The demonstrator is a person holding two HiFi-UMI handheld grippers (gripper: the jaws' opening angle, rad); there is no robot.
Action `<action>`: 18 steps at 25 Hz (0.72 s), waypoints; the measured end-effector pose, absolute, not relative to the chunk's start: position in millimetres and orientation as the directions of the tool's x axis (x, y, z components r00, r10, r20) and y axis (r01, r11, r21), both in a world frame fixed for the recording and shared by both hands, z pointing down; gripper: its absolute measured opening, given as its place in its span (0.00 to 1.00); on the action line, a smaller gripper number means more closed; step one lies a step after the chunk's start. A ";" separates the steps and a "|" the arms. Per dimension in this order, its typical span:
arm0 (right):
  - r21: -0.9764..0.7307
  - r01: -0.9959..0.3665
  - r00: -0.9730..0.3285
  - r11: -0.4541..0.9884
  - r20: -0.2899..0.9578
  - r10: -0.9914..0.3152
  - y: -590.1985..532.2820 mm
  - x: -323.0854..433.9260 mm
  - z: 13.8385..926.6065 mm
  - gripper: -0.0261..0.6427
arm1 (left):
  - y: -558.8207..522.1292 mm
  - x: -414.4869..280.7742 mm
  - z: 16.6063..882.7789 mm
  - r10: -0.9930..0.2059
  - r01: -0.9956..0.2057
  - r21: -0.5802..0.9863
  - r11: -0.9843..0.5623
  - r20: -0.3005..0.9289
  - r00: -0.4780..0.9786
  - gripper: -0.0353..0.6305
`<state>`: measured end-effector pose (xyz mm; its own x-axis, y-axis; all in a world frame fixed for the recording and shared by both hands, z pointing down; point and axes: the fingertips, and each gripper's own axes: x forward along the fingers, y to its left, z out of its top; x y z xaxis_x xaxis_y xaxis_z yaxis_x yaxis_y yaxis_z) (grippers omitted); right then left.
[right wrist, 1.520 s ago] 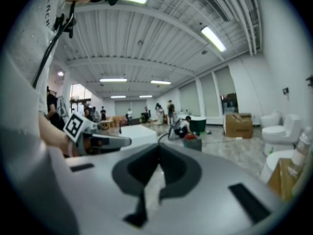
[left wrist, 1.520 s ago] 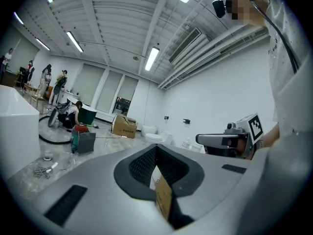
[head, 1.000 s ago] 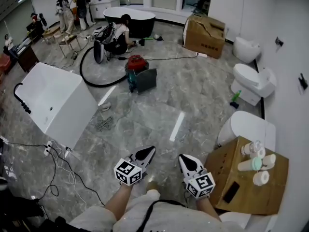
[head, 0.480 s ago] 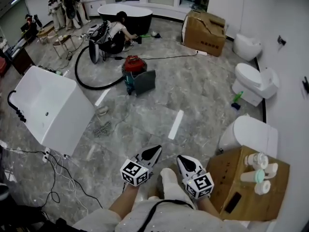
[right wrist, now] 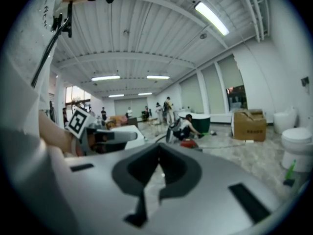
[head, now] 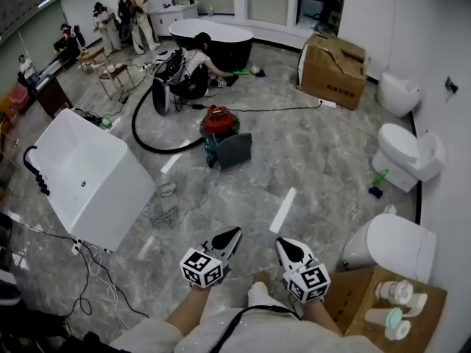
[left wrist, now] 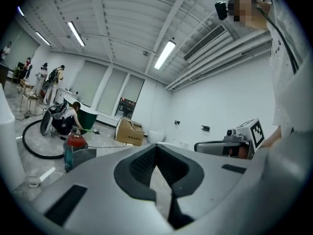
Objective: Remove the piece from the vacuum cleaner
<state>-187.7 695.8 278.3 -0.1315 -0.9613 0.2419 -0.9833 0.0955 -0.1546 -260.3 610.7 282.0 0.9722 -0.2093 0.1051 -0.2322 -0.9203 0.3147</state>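
The left hand-held gripper point(head: 229, 235) and right hand-held gripper point(head: 285, 245) are both pressed together and empty. The vacuum cleaner point(head: 221, 122) stands on the floor point(head: 309, 153), far ahead and slightly left. The left hand-held gripper is nearer

red vacuum cleaner point(head: 220, 120), black hose point(head: 141, 132), white bathtub point(head: 88, 171), brown cardboard box point(head: 335, 63), grey veined floor point(head: 309, 153).
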 end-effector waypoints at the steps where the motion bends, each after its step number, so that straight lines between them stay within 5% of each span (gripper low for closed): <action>1: -0.156 -0.983 -0.135 0.099 0.244 -0.960 689.5 -178.9 278.7 0.06 | 604.7 -249.8 279.0 -0.208 -0.229 0.310 -0.923 0.099 0.973 0.08; 18: -0.191 -0.974 -0.165 0.118 0.256 -0.952 633.8 -75.5 294.3 0.06 | 558.2 -146.3 293.2 -0.211 -0.241 0.286 -0.927 0.131 0.969 0.08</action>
